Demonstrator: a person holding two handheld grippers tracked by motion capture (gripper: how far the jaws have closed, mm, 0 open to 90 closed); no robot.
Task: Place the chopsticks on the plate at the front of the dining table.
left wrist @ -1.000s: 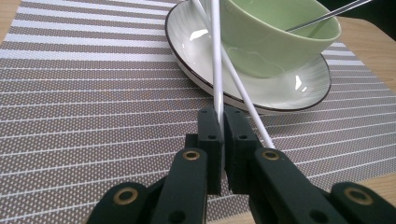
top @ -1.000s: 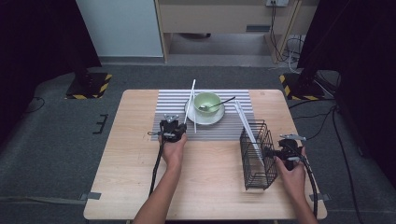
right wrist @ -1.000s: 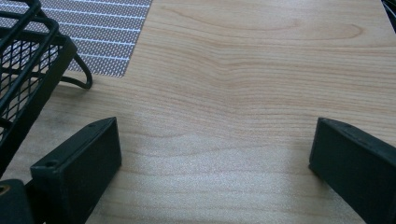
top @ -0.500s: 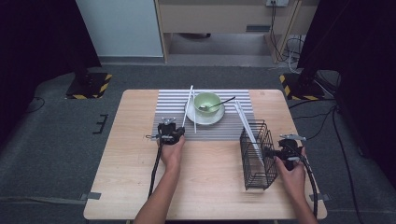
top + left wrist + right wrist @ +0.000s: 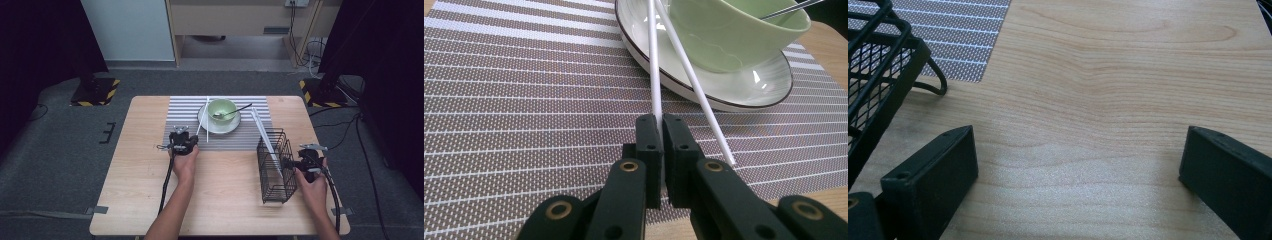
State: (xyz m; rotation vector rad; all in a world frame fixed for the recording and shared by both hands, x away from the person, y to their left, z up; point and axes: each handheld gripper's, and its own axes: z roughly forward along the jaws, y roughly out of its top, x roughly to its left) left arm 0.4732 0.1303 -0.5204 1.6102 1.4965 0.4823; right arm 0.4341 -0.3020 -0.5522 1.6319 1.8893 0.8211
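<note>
My right gripper rests wide open and empty on the table beside the wire basket. My left gripper pinches a white chopstick leaning on the saucer under the green bowl.

Pale green ceramic bowl on a white dark-rimmed saucer; thin white plastic chopsticks; brown-and-white striped woven placemat; black wire basket; light wood-grain worktop; black claws.

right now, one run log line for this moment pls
left gripper: shut on white chopstick | second chopstick: leaning on plate | right gripper: open, beside wire basket
</note>
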